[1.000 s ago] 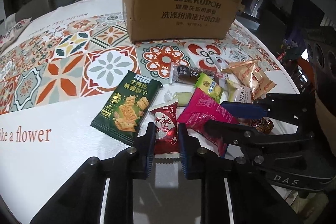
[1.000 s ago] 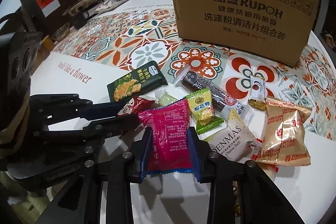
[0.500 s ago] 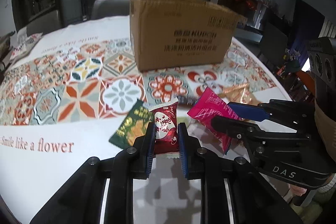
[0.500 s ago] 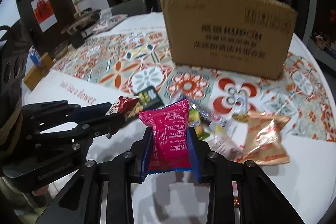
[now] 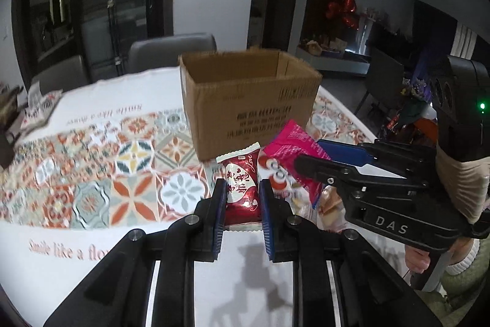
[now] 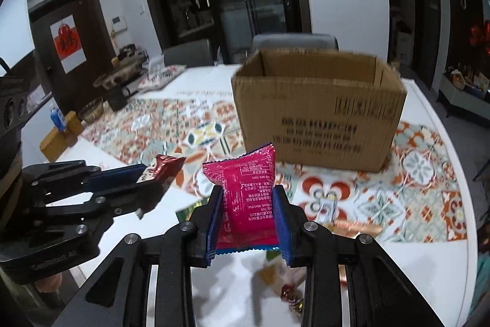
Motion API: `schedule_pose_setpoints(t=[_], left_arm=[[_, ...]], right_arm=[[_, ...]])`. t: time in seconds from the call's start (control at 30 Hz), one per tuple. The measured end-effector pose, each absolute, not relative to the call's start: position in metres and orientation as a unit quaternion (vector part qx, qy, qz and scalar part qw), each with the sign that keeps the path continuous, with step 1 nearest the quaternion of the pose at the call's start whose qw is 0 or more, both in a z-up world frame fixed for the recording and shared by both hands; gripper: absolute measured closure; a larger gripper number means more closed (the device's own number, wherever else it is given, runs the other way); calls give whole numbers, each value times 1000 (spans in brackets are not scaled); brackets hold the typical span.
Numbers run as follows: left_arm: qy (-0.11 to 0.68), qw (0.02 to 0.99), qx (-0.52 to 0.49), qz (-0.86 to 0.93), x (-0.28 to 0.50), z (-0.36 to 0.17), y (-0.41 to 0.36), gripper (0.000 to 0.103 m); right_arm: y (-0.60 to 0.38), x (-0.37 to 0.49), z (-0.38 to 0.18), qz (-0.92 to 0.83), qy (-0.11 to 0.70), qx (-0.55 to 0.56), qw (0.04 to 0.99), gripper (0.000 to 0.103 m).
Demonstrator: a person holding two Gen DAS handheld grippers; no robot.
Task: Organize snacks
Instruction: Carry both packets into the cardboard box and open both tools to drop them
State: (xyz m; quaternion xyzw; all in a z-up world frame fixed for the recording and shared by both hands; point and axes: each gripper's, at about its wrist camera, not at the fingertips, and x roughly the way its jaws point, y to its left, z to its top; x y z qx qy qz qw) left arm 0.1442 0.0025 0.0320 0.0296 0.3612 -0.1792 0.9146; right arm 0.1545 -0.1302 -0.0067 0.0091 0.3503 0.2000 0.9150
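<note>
On your far left, the counter (image 6: 107,155) runs white at the near edge, then patterned in orange and teal tiles; bowls and a small blue bottle (image 6: 57,117) crowd its left rim, below a dark door with a red paper sign (image 6: 68,43). Your left gripper (image 5: 242,206) has its fingers pinched tight on a dark red snack packet (image 5: 240,192), held in the air. Beside it, your right gripper (image 6: 247,222) clamps a pink snack packet (image 6: 246,198) between slightly wider fingers. Straight beyond both, the open cardboard box (image 6: 318,109) stands on the tiles, grey chairs (image 6: 294,40) behind. Loose snacks (image 6: 355,227) lie blurred below on the right.
</note>
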Motion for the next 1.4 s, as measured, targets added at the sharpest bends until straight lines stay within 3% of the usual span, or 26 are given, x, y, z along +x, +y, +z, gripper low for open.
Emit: schedule_pose_setpoints(t=[0.3,0.63,1.23,1.27,1.33,1.37,1.4], left_arm=[[323,931,53,-162,178,78,-3,81],[316,934,55,-154,241,95,-10,81],[384,910,57,-145,339,66,-44,81],[387,909,57,-145,343,65,-45,80],[383,913,61,-127,347,63,-46,64],[380,915,62,-118,348,64,-45,46],[374,919,61,-111,346,65,-42,42]], right_arm=[[-132,175,42,190,309,13,932,70],[-142,223,75,172,313,18,934,70],[-180,336,56,133,400,56,905,69],[-181,339,54,128,399,61,906,69],[-183,345,50,121,398,65,907,67],[-183,347,48,119,398,57,908,58],[-183,348,47,108,398,48,910,49]])
